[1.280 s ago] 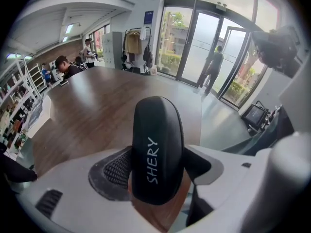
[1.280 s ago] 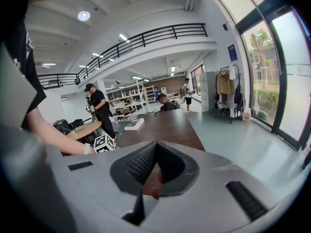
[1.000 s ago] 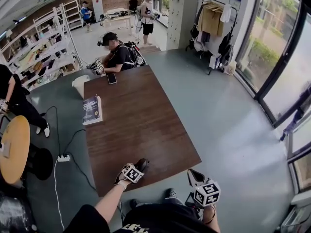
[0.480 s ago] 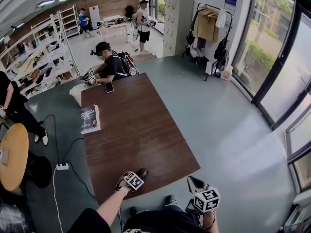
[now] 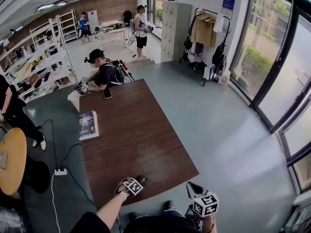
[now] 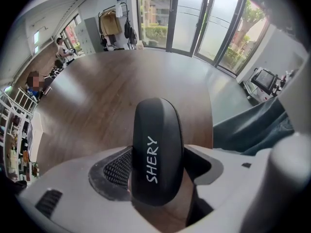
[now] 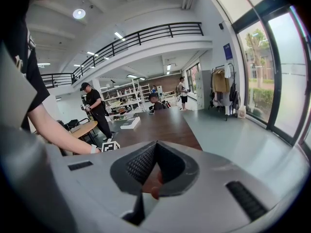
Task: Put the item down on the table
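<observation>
My left gripper (image 5: 137, 182) is over the near edge of the table (image 5: 146, 125), low and a little left of centre in the head view. Its jaws are pinching a black case (image 5: 141, 179). In the left gripper view, the left gripper (image 6: 160, 188) has one mesh pad on each side of the case (image 6: 156, 140), which stands on end in the lower middle of the frame with white lettering running up its face. The brown tabletop (image 6: 107, 96) fills the frame behind it. I can't tell from either view whether the bottom of the case touches the wood.

My right gripper (image 5: 192, 187) sits at the bottom of the head view, right of centre and off the table over the grey floor. In the right gripper view, the right gripper (image 7: 154, 166) has its jaws pressed together with nothing between them.

A book (image 5: 88, 124) lies on the left edge of the table and a phone (image 5: 107, 93) at the far end. A person (image 5: 104, 73) leans on that far end. On the floor at the left is a power strip (image 5: 60, 172).
</observation>
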Action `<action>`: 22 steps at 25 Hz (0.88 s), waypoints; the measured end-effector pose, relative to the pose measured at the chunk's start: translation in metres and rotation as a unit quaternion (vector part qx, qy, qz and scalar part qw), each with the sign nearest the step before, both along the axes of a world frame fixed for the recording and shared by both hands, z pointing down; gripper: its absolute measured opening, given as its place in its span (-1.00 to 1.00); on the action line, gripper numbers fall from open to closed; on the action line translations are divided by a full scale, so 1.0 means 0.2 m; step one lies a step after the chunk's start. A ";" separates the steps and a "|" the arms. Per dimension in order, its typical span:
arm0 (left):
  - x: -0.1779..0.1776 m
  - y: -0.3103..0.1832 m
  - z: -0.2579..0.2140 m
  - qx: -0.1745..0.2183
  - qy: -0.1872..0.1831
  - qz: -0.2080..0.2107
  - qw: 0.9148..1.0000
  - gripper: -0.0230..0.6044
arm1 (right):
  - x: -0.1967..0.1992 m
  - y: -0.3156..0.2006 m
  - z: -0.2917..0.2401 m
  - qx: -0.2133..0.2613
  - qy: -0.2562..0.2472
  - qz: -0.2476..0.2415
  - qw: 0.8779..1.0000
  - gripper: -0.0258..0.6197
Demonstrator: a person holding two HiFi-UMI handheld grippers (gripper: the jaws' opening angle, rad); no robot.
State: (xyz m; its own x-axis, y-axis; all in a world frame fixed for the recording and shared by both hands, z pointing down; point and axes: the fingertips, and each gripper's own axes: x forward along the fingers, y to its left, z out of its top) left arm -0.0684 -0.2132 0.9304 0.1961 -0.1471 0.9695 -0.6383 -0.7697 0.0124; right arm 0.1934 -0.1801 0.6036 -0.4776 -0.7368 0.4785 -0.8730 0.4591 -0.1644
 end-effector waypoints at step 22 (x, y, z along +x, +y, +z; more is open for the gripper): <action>0.01 -0.04 0.05 -0.004 0.007 0.005 1.000 0.13 | 0.05 -0.02 0.01 -0.002 0.015 0.011 1.000 -0.97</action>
State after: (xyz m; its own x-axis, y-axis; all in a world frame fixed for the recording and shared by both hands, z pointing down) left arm -0.0666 -0.2205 0.9401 0.2101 -0.1370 0.9680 -0.6305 -0.7757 0.0271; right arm 0.2028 -0.1839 0.6056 -0.4473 -0.7449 0.4950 -0.8871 0.4398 -0.1398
